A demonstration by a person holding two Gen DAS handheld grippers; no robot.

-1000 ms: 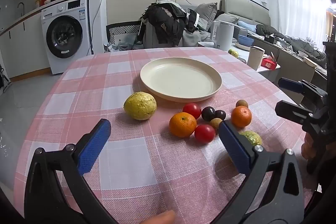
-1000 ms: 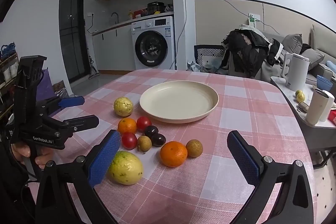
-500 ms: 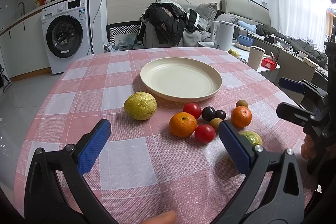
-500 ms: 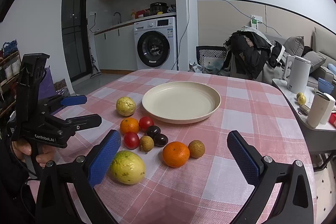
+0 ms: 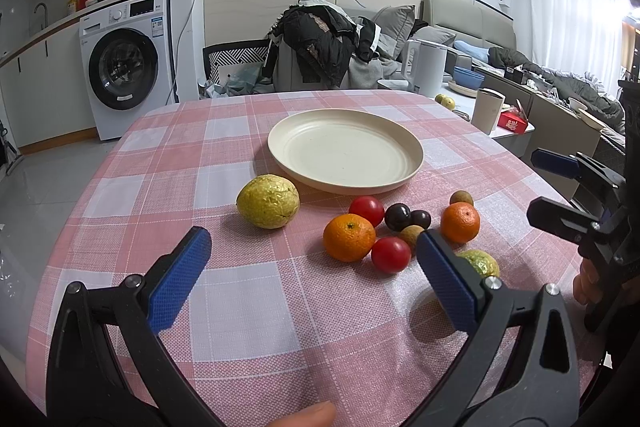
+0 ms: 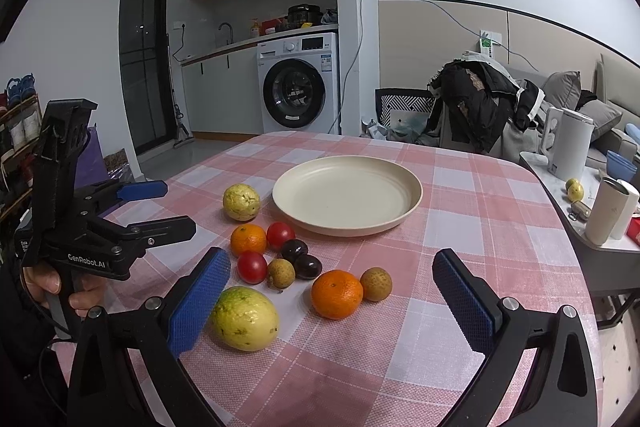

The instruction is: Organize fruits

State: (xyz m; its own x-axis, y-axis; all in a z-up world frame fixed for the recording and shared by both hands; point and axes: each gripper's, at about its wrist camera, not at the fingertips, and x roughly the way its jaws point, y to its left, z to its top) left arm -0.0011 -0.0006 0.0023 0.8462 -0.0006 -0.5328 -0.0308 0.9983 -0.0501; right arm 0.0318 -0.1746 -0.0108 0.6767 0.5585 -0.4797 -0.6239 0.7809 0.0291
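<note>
An empty cream plate (image 5: 346, 155) (image 6: 347, 195) sits mid-table on the pink checked cloth. In front of it lie loose fruits: a yellow fruit (image 5: 268, 201), two oranges (image 5: 349, 237) (image 5: 460, 222), two red tomatoes (image 5: 367, 209), dark plums (image 5: 398, 215), small brown longans and a yellow-green fruit (image 6: 244, 319). My left gripper (image 5: 312, 235) hovers open above the cloth, just short of the fruits. Over the near fruits my right gripper (image 6: 332, 257) is open too, its left pad beside the yellow-green fruit. Neither holds anything.
The other gripper shows in each view, held by a hand: right gripper (image 5: 534, 185), left gripper (image 6: 178, 207). A side counter with a kettle (image 6: 568, 143) and cups (image 6: 610, 211) stands past the table's right edge. Behind are a chair with coats (image 5: 316, 47) and a washing machine (image 5: 124, 63).
The right wrist view has drifted very slightly. Fruits and plate lie where they were, and both grippers stay open.
</note>
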